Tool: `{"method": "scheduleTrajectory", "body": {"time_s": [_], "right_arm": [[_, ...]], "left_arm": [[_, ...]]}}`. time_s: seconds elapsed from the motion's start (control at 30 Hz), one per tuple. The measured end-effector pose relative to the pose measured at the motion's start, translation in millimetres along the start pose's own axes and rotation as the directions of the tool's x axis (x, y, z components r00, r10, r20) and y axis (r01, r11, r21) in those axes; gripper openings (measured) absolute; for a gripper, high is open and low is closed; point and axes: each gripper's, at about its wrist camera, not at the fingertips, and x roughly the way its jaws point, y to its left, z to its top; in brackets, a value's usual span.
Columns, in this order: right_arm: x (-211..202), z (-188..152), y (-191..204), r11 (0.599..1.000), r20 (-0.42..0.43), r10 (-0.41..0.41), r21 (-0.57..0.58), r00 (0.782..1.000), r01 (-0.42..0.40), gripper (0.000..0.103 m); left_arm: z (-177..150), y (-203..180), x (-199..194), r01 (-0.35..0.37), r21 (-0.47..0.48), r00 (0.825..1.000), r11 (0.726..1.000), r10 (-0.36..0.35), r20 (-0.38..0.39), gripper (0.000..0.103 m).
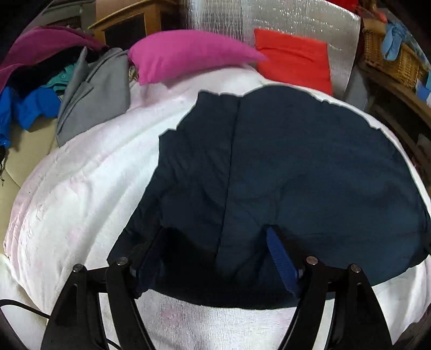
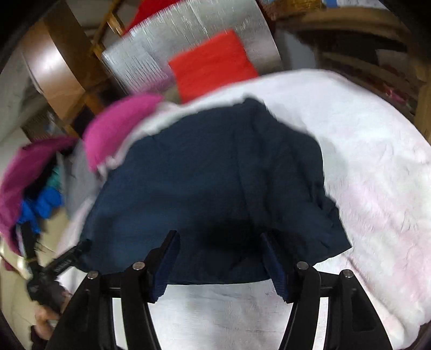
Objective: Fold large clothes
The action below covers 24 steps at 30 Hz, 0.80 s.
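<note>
A folded dark navy garment (image 1: 282, 172) lies flat on a white towel-covered surface (image 1: 89, 193). It also shows in the right wrist view (image 2: 210, 183), which is blurred. My left gripper (image 1: 215, 237) is open, its blue-padded fingers (image 1: 280, 255) hovering over the garment's near edge with nothing between them. My right gripper (image 2: 218, 242) is open too, above the near edge of the garment from the other side. The left gripper's body shows at the lower left of the right wrist view (image 2: 54, 272).
A pink pillow (image 1: 188, 53) and a red cushion (image 1: 296, 56) lie at the far end against a silver foil mat (image 1: 296, 18). A heap of clothes, grey (image 1: 94, 97), blue and magenta, lies at the left. A wicker basket (image 1: 393, 56) stands at the right.
</note>
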Motion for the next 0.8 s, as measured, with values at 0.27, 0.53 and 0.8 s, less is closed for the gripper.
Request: {"method": "scheduleTrajectory", "body": {"time_s": [0.27,0.53,0.8], "right_arm": [[-34.5,2.2,1.1,1.0,0.03,-0.012,-0.015,0.999,0.012,0.066],[-97.6,-5.7,22.5,0.988,0.147,-0.098,-0.107,0.984,0.114,0.076],[-164.9,-16.5,54.0,0.975,0.261,-0.11,-0.159,0.959,0.155,0.083]], "left_arm": [[-5.4,4.4,-31.2,-0.063,0.041,0.996,0.997,0.06,0.072,0.079],[-10.4,-8.0,-133.3,-0.109,0.085,0.97,0.99,0.087,0.226,0.086],[-10.6,-10.1,-214.8,-0.125,0.07,0.933,0.99,0.093,0.346,0.089]]}}
